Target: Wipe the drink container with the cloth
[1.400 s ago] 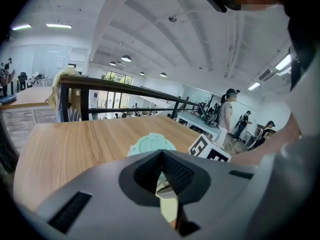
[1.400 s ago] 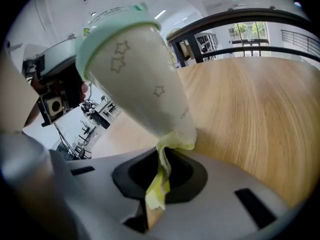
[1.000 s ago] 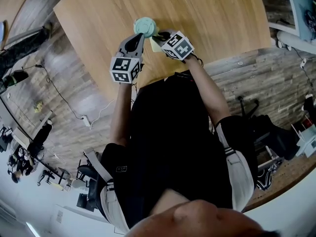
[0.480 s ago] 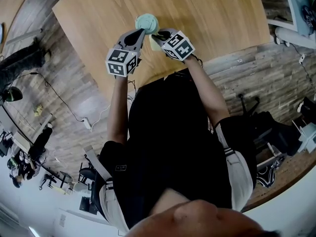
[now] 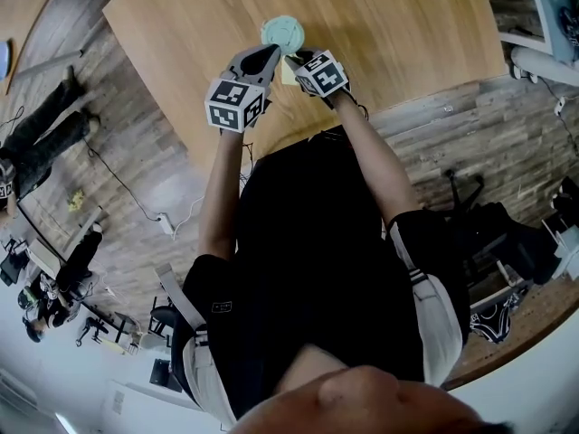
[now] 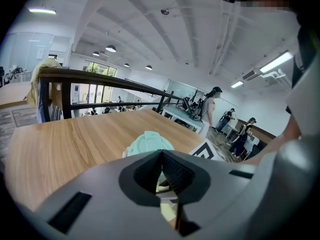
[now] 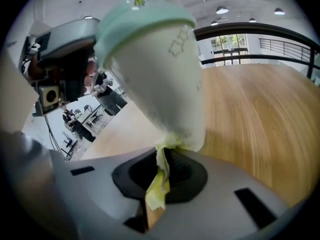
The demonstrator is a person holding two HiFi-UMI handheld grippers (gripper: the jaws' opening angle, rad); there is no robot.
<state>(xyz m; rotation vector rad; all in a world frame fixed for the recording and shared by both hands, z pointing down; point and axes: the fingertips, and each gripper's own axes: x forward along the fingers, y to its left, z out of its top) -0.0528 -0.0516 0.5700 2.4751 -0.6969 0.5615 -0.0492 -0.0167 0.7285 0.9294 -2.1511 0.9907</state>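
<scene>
As the last second passes, both grippers and the cup shift together a little farther and to the right over the table. The left gripper also draws in nearer the right one. That joint move suggests the cup is being carried rather than standing. In the right gripper view it hangs tilted, its mint lid toward the left and its base clear of the wood. The left gripper's jaws sit almost together at the cup's near side just under the lid, apparently pinching it. The right gripper is clamped on the yellow cloth, whose free top edge touches the cup's lower wall and base. Contact is therefore made, and the wiping looks under way low on the cup, with the upper wall and lid seemingly not yet reached.
</scene>
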